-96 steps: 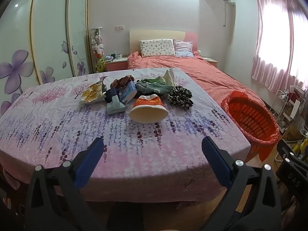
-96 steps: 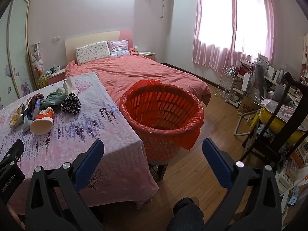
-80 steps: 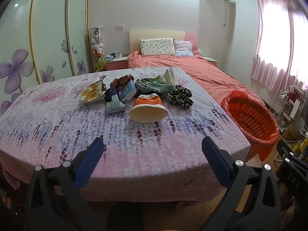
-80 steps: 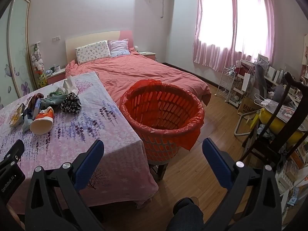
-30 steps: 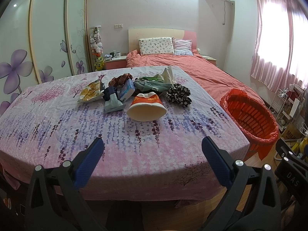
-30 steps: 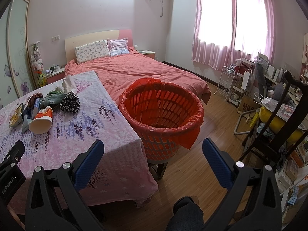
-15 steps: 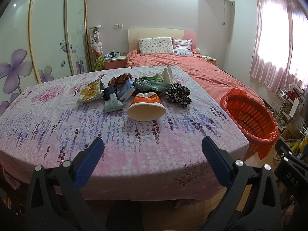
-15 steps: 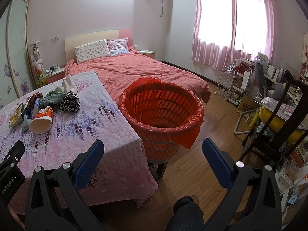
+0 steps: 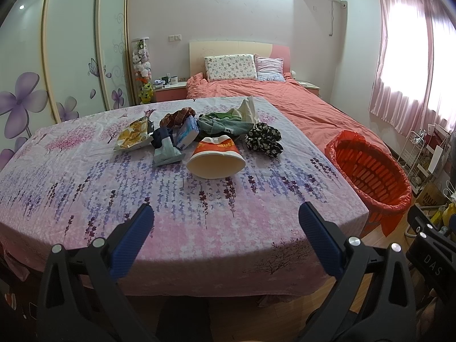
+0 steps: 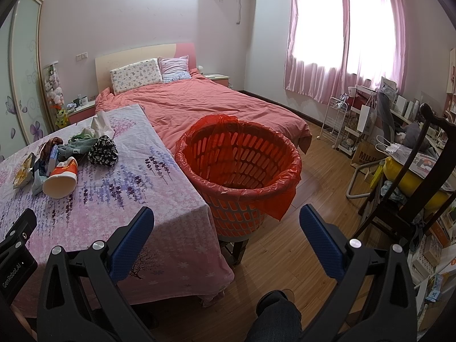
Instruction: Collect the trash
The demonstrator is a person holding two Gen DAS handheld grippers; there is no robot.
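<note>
A heap of trash and cloth lies mid-table on the floral tablecloth (image 9: 85, 188). Nearest me is a tipped red-and-white paper cup (image 9: 216, 160) (image 10: 61, 181). Behind it sit a yellow snack bag (image 9: 133, 136), a pale blue tissue pack (image 9: 166, 155), a blue packet (image 9: 186, 134), a black-and-white patterned cloth (image 9: 263, 139) (image 10: 103, 151) and green-grey clothes (image 9: 225, 121). A basket lined with a red bag (image 9: 370, 168) (image 10: 239, 168) stands off the table's right edge. My left gripper (image 9: 225, 222) hangs open over the table's near edge, empty. My right gripper (image 10: 226, 222) is open before the basket, empty.
A bed with a salmon cover (image 10: 211, 108) lies beyond the table. Wardrobe doors with purple flowers (image 9: 68, 57) line the left wall. A dark chair (image 10: 413, 188), a white rack (image 10: 337, 119) and clutter crowd the right. A person's foot (image 10: 273, 310) shows on the wooden floor.
The left wrist view has drifted slightly, so the table's heap sits a touch lower and closer. Both grippers have stayed open and empty; the right view barely moved.
</note>
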